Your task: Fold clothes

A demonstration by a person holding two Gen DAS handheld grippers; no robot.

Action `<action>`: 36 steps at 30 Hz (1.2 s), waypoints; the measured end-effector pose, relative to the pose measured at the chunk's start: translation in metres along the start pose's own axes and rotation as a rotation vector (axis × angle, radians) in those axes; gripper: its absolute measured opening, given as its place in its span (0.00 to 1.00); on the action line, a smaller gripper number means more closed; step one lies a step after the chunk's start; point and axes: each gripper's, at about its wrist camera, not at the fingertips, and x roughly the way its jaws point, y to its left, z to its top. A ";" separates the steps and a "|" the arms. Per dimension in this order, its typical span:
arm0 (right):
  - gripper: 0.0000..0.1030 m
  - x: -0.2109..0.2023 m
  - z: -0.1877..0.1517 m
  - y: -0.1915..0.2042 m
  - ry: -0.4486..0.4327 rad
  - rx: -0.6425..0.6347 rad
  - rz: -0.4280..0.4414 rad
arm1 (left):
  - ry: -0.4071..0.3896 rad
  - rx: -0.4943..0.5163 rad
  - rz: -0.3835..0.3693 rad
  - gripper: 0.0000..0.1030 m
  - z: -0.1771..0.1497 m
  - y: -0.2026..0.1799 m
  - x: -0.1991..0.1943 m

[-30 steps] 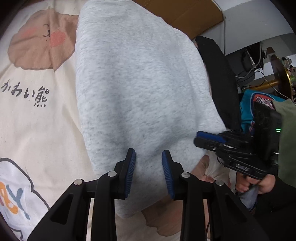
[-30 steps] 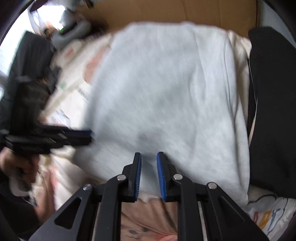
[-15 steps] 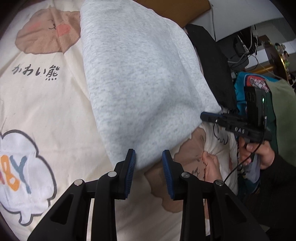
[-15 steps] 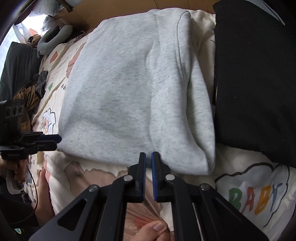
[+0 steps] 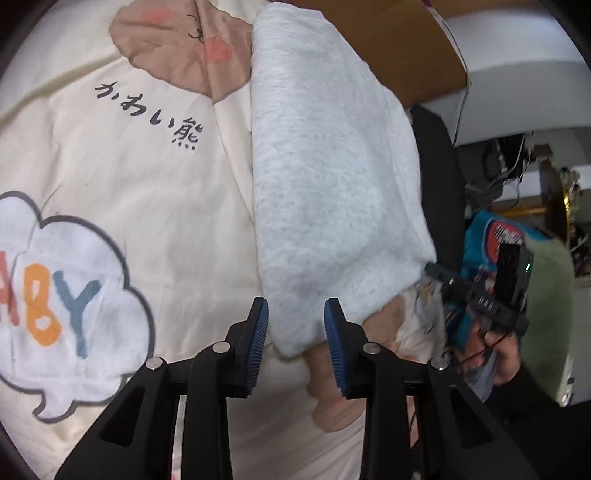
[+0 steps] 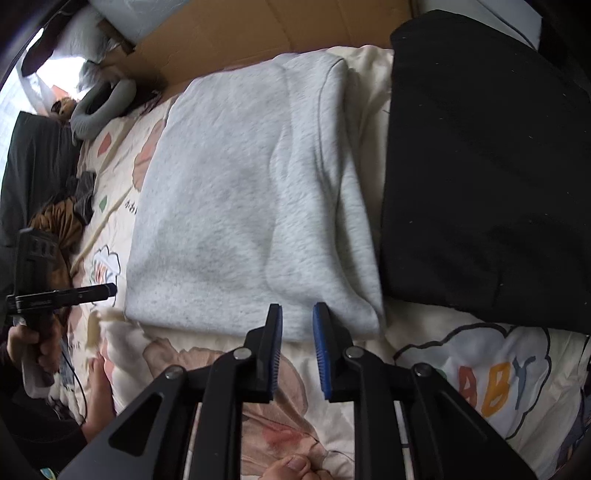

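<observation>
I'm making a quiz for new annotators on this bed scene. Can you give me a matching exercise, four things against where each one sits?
Things:
1. grey sweatshirt
2. black garment
3. BABY cloud print
4. cardboard

Places:
A. on the bedsheet, near right
B. at the bed's far edge
C. folded, mid-bed
D. right of the sweatshirt

Pairs: 1-C, 2-D, 3-A, 4-B

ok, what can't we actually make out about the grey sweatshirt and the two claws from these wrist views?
- Folded light-grey fleece sweatshirt: layers underneath hidden by its own top surface, both views.
- Its far end: blurred in the left wrist view.
- Black garment: cut off by the right wrist frame edge, type unclear.
- Left claw: contact with the sweatshirt corner can't be told.
- Right claw: likewise at the hem.
</observation>
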 end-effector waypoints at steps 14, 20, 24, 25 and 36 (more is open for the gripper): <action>0.15 -0.006 0.024 0.005 -0.060 -0.022 -0.037 | -0.107 0.148 0.049 0.30 0.084 -0.021 0.009; 0.15 0.012 0.020 -0.002 -0.030 0.007 -0.062 | -0.111 0.148 0.077 0.30 0.110 -0.015 0.021; 0.15 0.016 0.016 0.000 -0.022 -0.036 -0.090 | -0.112 0.125 0.108 0.30 0.124 -0.008 0.023; 0.15 0.017 0.016 0.000 -0.022 -0.035 -0.090 | -0.113 0.113 0.120 0.30 0.127 -0.006 0.023; 0.13 0.019 0.016 -0.002 -0.030 -0.018 -0.086 | -0.098 0.126 0.277 0.30 0.177 -0.004 0.031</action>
